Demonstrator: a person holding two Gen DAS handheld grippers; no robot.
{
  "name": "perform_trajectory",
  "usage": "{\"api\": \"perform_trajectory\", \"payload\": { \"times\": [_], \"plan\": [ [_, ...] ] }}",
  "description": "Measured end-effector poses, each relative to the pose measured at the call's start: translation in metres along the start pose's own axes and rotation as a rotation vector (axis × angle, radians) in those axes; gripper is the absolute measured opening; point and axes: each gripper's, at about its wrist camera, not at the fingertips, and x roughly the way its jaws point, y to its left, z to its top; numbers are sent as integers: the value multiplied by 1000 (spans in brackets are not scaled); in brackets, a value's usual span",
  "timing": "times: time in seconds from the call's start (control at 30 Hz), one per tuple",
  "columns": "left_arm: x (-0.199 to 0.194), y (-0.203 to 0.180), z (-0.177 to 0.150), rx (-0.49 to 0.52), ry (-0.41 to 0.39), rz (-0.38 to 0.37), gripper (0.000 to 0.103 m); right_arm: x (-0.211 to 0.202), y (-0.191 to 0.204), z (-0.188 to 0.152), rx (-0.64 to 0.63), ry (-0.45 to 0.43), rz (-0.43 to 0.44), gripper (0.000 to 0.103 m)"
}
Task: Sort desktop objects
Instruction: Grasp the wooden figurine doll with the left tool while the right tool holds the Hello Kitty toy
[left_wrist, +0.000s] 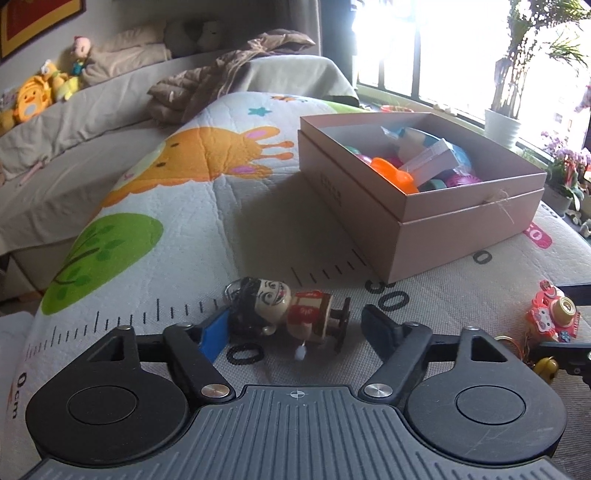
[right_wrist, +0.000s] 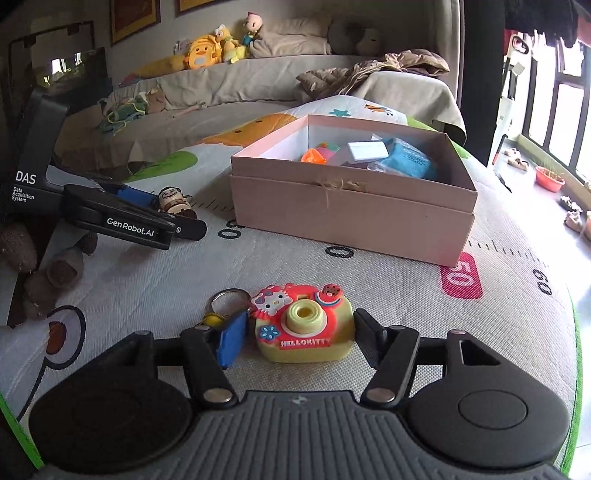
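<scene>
The pink box sits on the printed mat, already holding several toys, so the sorting looks well underway. Two things remain outside it. Near the box's front, the toy camera lies between the spread fingers of the right gripper; the black finger seems to touch it, the blue one stands apart, so no grip yet. Left of the box, the wooden doll lies between the left gripper's fingers, not clamped.
</scene>
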Motion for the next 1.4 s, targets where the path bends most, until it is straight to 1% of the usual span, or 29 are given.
{"api": "perform_trajectory", "payload": {
  "times": [0.03,0.2,0.37,0.5,0.57,0.6,0.63,0.67,0.73,0.83,0.97,1.13,1.27,1.3,1.33,1.37,1.4],
  "plan": [
    [-1,0,0,0,-4,-2,70,0,0,0,-1,0,-2,63],
    [-9,-3,-6,0,-3,-16,70,0,0,-1,1,-1,-9,63],
    [-27,-15,-20,27,8,-79,70,0,0,0,1,-2,-13,63],
    [-38,-25,-29,50,10,-114,71,-1,0,0,4,-4,-19,65],
    [-41,-27,-32,57,10,-116,76,-1,-1,0,14,-3,-29,69],
    [-42,-28,-32,63,7,-112,82,-1,-2,0,22,-2,-35,69],
    [-44,-28,-33,69,2,-107,86,-1,-3,0,27,0,-41,71],
    [-46,-28,-34,75,-6,-103,87,-1,-4,0,33,3,-52,75],
    [-49,-26,-35,79,-14,-100,92,-3,-4,0,33,3,-73,76],
    [-48,-27,-34,86,-5,-95,93,-8,0,-4,10,-1,-82,77],
    [-37,-32,-29,100,18,-77,93,-16,4,-6,-40,-2,-74,78],
    [-30,-39,-22,116,16,-69,93,-22,3,-5,-64,-10,-63,78],
    [-26,-41,-20,117,12,-84,91,-25,1,-4,-59,-7,-63,78],
    [-26,-41,-20,115,11,-92,88,-26,-1,-4,-56,-4,-62,78],
    [-27,-41,-20,116,8,-101,80,-26,-2,-4,-52,0,-60,78],
    [-28,-40,-20,118,4,-114,75,-27,-3,-4,-48,5,-57,78],
    [-30,-39,-20,118,1,-127,73,-26,-4,-4,-48,12,-57,78]
  ]
}}
